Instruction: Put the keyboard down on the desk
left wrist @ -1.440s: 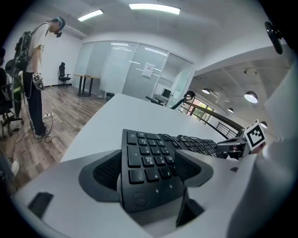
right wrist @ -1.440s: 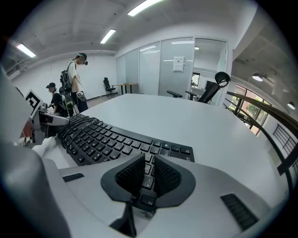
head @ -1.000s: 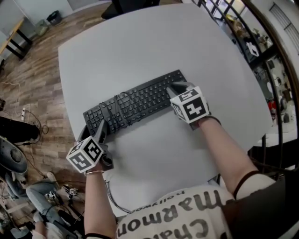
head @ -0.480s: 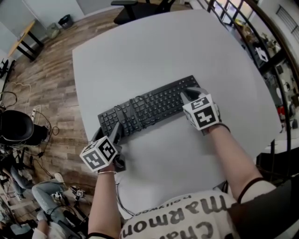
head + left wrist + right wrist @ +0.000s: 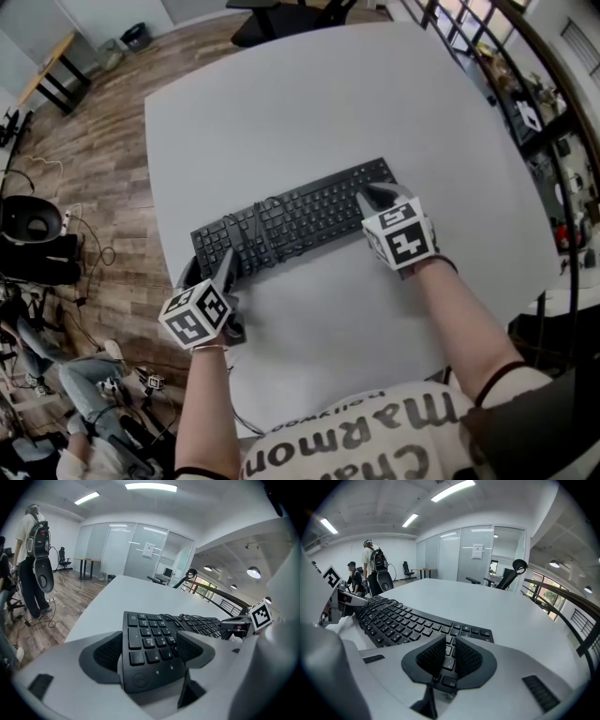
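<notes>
A black keyboard [image 5: 300,217] lies slantwise on the grey desk [image 5: 309,103], its cable wound round its middle. I cannot make out any gap beneath it. My left gripper [image 5: 208,267] stands at the number-pad end by the desk's left edge. In the left gripper view its jaws are wide, and the pads [image 5: 105,651] close against both long edges of that end [image 5: 150,639]. My right gripper [image 5: 375,197] sits at the other end, on the near edge. In the right gripper view its pads [image 5: 433,656] stand a narrow slit apart, pinched on the keys [image 5: 403,620].
The desk's left edge runs close beside my left gripper, with wooden floor, cables and seated people [image 5: 84,394] below it. An office chair [image 5: 281,9] stands at the far side. A railing [image 5: 487,56] borders the right. A person with a backpack [image 5: 35,541] stands beyond the desk.
The head view has shifted a little. The keyboard and both grippers keep the same places against each other, and neither pair of jaws has changed.
</notes>
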### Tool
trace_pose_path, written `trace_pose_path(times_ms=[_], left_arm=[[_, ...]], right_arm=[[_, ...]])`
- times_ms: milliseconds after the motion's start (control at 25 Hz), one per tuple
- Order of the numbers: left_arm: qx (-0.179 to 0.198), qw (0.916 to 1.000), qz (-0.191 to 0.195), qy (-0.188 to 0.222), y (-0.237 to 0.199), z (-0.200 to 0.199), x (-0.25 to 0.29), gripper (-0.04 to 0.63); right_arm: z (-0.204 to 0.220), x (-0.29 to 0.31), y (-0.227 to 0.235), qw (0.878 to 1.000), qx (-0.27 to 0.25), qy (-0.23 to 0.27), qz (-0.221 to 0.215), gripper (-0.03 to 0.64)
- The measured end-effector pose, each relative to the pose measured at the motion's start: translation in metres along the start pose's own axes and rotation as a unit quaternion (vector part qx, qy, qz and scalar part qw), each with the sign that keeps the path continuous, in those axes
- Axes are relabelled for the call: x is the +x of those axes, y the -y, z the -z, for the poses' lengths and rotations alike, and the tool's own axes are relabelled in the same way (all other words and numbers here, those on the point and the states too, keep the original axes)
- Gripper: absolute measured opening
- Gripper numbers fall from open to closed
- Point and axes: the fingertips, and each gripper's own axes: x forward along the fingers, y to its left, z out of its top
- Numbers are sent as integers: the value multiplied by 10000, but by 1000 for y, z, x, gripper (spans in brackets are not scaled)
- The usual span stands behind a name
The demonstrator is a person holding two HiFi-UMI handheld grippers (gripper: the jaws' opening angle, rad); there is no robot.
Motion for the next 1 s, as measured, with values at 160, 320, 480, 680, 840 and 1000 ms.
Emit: trace_pose_path(times_ms=[160, 320, 480, 680, 840, 1000], left_arm=[[7, 10000, -11, 11, 0, 0, 0, 364], [-61, 9999, 59, -105, -1, 1, 1, 364], [-47, 10000, 26, -75, 0, 0, 0, 364], [-45, 10000, -41, -56, 1, 0, 0, 364], [3, 9999, -99, 37, 0, -1, -2, 364], [22, 9998, -148, 102, 0, -2, -4, 364]], right_arm=[[2, 1, 0, 10000, 27, -12, -19, 77], [2, 0, -1, 10000, 52, -16, -29, 77], [0, -2, -1, 10000, 46, 3, -22, 77], [2, -1, 0, 10000, 45, 4, -26, 77], [0, -3, -2, 10000, 28, 16, -20, 77], [-1, -5, -3, 10000, 20, 11, -9, 77]])
